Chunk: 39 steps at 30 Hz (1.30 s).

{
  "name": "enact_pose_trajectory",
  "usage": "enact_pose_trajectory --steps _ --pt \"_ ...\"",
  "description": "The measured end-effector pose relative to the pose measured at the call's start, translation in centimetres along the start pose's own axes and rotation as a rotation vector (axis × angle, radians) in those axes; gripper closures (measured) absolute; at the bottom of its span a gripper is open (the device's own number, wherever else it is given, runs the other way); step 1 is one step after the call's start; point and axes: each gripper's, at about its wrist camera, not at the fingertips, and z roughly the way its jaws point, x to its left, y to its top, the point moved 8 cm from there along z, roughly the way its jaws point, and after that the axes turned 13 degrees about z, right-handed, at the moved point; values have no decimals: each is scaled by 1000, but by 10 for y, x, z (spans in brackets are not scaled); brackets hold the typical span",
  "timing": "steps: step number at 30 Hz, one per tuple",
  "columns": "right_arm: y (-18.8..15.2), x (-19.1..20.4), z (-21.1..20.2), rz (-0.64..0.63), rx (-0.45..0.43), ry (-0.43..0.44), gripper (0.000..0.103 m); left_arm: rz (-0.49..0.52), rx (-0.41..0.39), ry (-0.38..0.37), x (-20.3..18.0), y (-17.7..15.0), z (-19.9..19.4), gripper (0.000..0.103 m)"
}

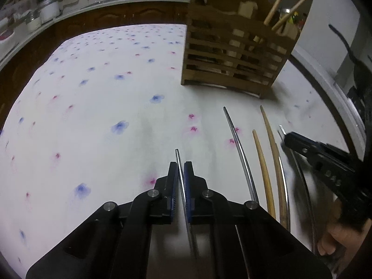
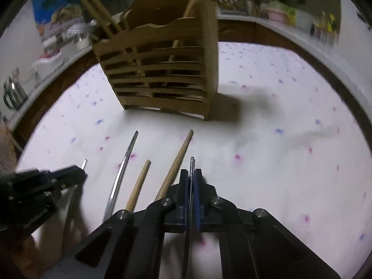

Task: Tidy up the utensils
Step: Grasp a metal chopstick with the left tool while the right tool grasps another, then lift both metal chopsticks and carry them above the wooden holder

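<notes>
My left gripper (image 1: 181, 165) is shut on a metal utensil handle (image 1: 178, 160) just above the flowered tablecloth; it also shows in the right wrist view (image 2: 80, 174). My right gripper (image 2: 191, 173) is shut on another thin metal utensil (image 2: 191, 162); it shows in the left wrist view (image 1: 287, 137) too. Between them lie a metal utensil (image 1: 239, 148) (image 2: 126, 160) and two wooden utensils (image 1: 261, 160) (image 1: 272, 139) (image 2: 139, 183) (image 2: 179, 158). A slatted wooden utensil holder (image 1: 232, 53) (image 2: 158, 69) stands behind them with wooden sticks (image 1: 288, 7) in it.
The white tablecloth (image 1: 104, 104) with blue and pink flowers covers the table, with open cloth left of the holder. A counter (image 1: 46, 14) with jars runs behind. A kettle (image 2: 14, 93) sits on the counter at the left of the right wrist view.
</notes>
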Motion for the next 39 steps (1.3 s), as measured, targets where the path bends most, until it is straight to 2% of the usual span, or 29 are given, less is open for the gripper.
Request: enact_pose_trajectory --steps 5,9,21,26,39 --pt "0 1 -45 67 -52 92 99 -68 -78 -83 8 3 -35 99" --pt "9 4 -88 92 -125 146 99 -87 -160 -111 9 13 -73 99" --pt "43 11 -185 89 -329 217 99 -63 -352 -120 4 39 -165 99" --pt "48 11 -201 91 -370 225 99 -52 -383 -115 1 42 -179 99" --pt "52 15 -214 86 -405 240 99 -39 -410 -95 1 44 -193 99"
